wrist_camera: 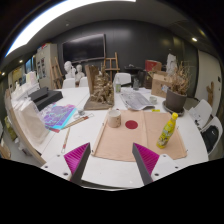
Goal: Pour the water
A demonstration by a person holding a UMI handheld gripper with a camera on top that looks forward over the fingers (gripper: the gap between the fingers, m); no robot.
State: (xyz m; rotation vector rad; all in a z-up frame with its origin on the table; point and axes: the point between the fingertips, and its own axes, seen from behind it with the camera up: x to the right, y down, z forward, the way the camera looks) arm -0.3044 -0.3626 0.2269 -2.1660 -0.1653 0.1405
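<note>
1. Your tool [118, 170] hangs above the near edge of the bench [190, 160], its two fingers spread wide. The magenta pads [146, 159] face each other across an empty gap. It holds nothing and touches nothing.

2. Just beyond the fingers lies a tan mat [120, 145], set squarely along the near edge. It appears to mark out the working area and to catch any spill, so the pouring is probably meant to take place over it.

3. On the mat's right side rests the yellow-green bottle [167, 130]. It seems to lean or lie with its cap toward the far edge; you cannot tell for certain which. Judged from the task, this is the water source. It sits ahead of and to the right of the right finger, well apart from it.

4. Toward the mat's far edge, near its middle, stands a small pale cup [114, 119], upright, with a red disc [131, 125] just beside it. The cup is the likely receiver. Standing apart from the bottle, it leaves you room to grasp the bottle without knocking it.

5. Left of the mat lies a pink pen-like stick [68, 135], with a colourful sheet [58, 117] beyond it toward the left edge. Neither seems to belong to the task.

6. At the far side stand a wooden model [98, 88], papers [136, 99] and a dark pot [176, 99], all well apart from the mat.

7. Judgement: nothing is yet grasped. The wide opening suits an approach to the bottle.
</note>
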